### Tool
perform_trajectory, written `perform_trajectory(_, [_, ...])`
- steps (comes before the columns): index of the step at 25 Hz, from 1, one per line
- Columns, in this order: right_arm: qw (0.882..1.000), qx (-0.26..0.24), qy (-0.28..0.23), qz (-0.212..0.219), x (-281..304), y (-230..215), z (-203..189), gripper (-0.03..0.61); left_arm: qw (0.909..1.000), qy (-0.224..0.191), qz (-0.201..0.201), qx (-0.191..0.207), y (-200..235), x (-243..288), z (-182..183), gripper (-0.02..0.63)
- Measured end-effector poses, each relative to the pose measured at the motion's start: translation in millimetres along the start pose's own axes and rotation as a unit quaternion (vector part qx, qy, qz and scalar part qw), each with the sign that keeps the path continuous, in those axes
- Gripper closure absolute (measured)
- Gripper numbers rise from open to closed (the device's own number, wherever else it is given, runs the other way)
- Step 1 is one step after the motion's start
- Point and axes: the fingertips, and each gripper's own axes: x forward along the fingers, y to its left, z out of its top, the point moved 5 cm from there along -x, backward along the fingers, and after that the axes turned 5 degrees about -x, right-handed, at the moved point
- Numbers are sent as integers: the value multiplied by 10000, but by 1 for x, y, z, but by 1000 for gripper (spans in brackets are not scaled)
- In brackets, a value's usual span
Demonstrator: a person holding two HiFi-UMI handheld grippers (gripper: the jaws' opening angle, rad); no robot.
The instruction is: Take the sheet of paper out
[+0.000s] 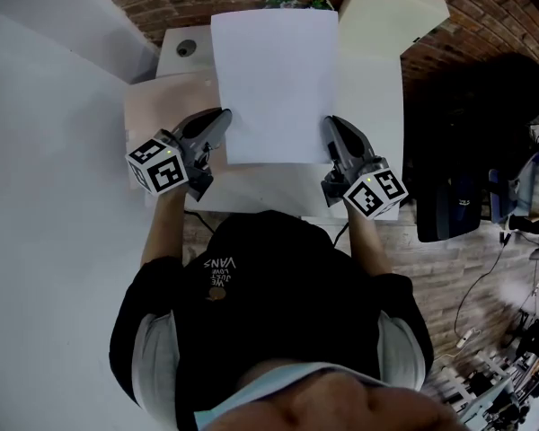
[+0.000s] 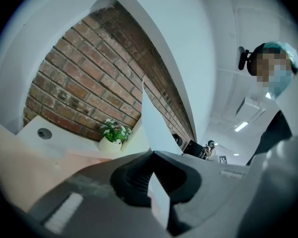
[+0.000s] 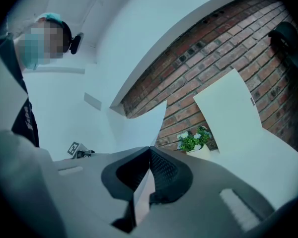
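A white sheet of paper hangs flat in the air above the white table in the head view, held by its two near corners. My left gripper is shut on the sheet's near left corner, and my right gripper is shut on the near right corner. In the left gripper view the paper rises edge-on out of the closed jaws of the left gripper. The right gripper view shows the sheet pinched in the right gripper in the same way.
A pale pink pad lies on the table under the sheet's left side. A small potted plant stands by the brick wall. A tilted cream panel sits at the back right. A dark chair stands right of the table.
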Motion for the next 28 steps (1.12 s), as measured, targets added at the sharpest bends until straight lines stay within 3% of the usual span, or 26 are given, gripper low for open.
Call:
perform_trajectory(10, [9995, 72, 15, -311, -17, -14, -5, 577, 9994, 242, 8, -229, 3, 22, -13, 614])
perform_trajectory(28, [9986, 141, 234, -447, -28, -16, -23, 577, 9971, 355, 157, -657, 9, 20, -43, 613])
